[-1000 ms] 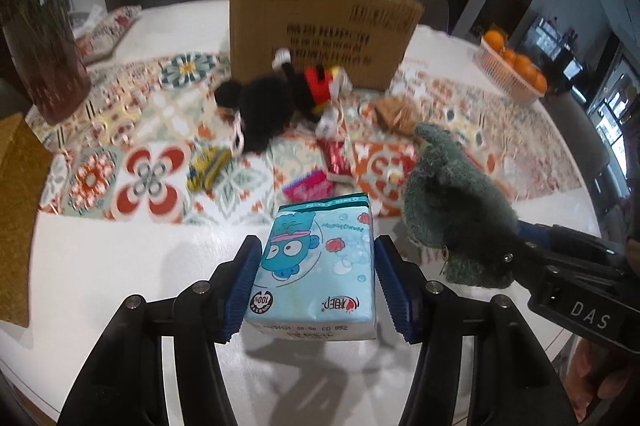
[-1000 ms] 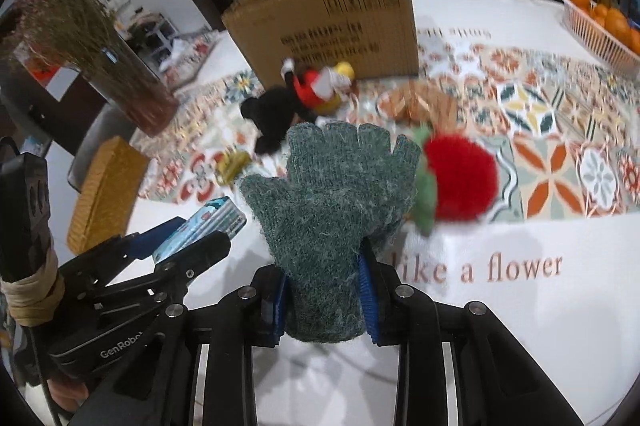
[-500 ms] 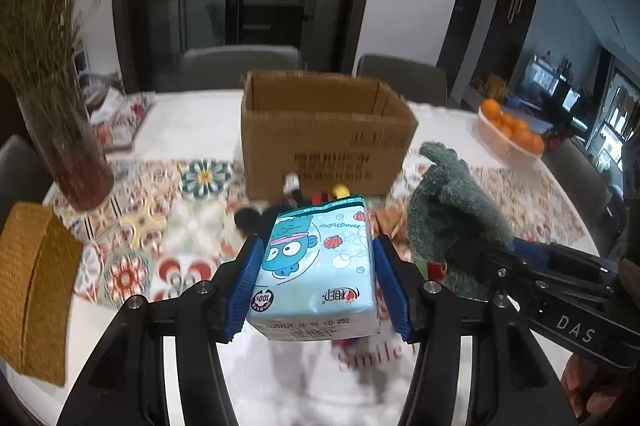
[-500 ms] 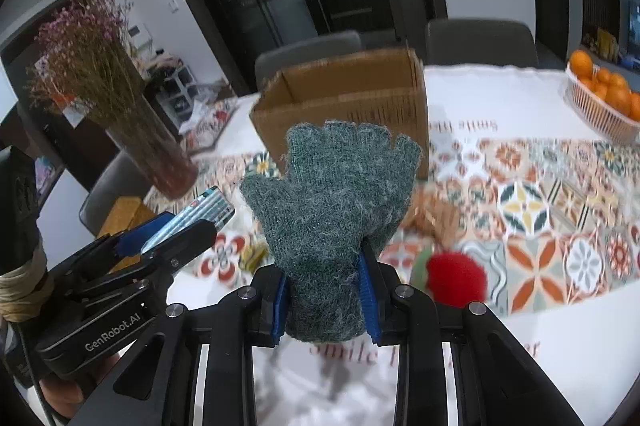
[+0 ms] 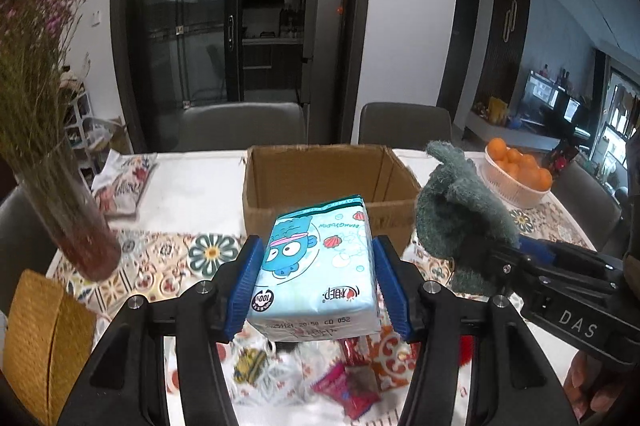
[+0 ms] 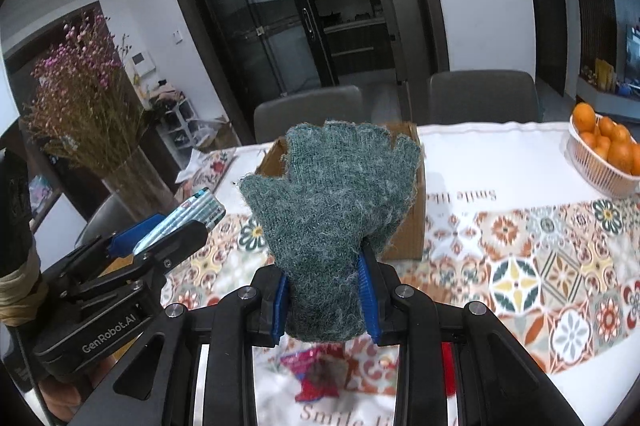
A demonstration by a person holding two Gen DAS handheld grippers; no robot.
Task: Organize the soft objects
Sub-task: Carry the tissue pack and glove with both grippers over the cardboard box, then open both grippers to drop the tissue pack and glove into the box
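Observation:
My left gripper [image 5: 316, 286] is shut on a light blue tissue pack [image 5: 316, 274] with a cartoon fish print, held up above the table. My right gripper [image 6: 326, 300] is shut on the cuff of a green knitted glove [image 6: 332, 205] that stands upright. Each gripper shows in the other's view: the glove [image 5: 460, 226] at the right, the tissue pack [image 6: 188, 216] at the left. An open brown cardboard box [image 5: 324, 185] stands on the table just beyond both held things. Small toys and a red wrapper [image 5: 352, 386] lie on the table below the grippers.
A glass vase of dried flowers [image 5: 60, 193] stands at the left, with a yellow woven basket [image 5: 44, 338] nearer. A white basket of oranges [image 5: 516, 177] sits at the right. Grey chairs [image 5: 240, 125] stand behind the table. A patterned runner [image 6: 540, 258] covers the table's middle.
Both grippers have risen and tilted up with the tissue pack and the glove. The box's open top has come into view, and the toys on the table have dropped below the fingers.

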